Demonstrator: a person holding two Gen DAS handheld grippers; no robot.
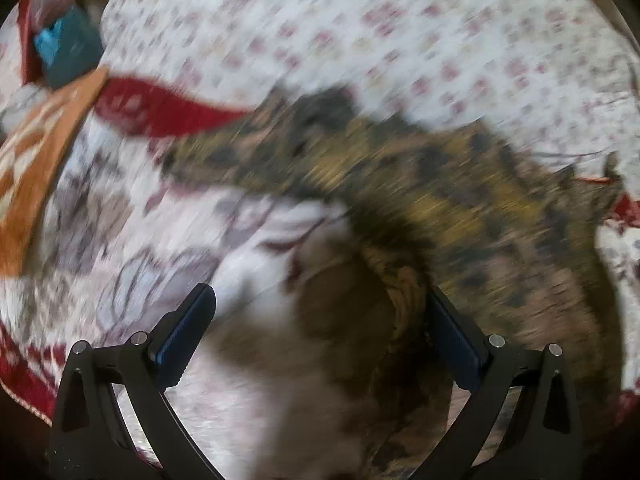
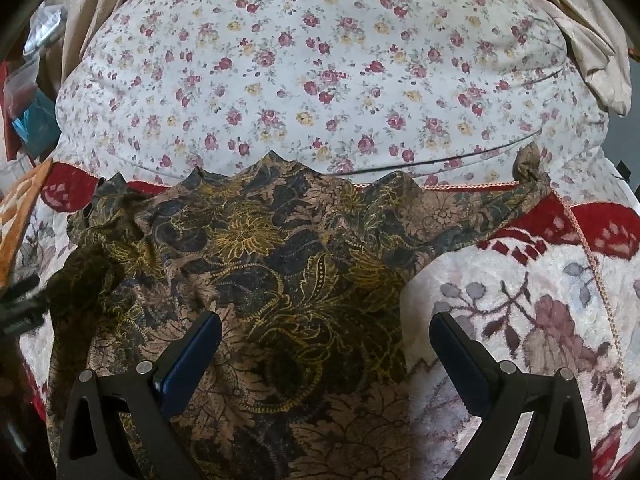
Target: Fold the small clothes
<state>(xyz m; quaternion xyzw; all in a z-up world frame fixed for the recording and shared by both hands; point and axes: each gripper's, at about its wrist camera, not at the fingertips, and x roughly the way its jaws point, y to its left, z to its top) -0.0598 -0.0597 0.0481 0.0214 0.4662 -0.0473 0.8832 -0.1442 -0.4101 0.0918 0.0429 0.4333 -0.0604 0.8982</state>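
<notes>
We see the brown/yellow paisley garment [image 2: 280, 264] spread on the plush blanket [image 2: 520, 320], its top edge at 12 o'clock touching the rose-print sheet [image 2: 320, 60]. R gripper [image 2: 325, 344] jaws apart above the cloth. L gripper [image 1: 320, 312] jaws apart, view blurred; garment at 1–3 o'clock.

The brown-and-gold paisley cloth garment [image 2: 280, 264] looks thin and matt; the white-and-red floral blanket [image 2: 520, 300] is plush; the rose-print cotton sheet [image 2: 320, 60] is smooth.

We see open floral quilt [image 2: 320, 60] beyond the patterned garment [image 2: 280, 248]; clutter [image 2: 32, 92] crowds the left edge, a beige cloth [image 2: 592, 40] the right.
</notes>
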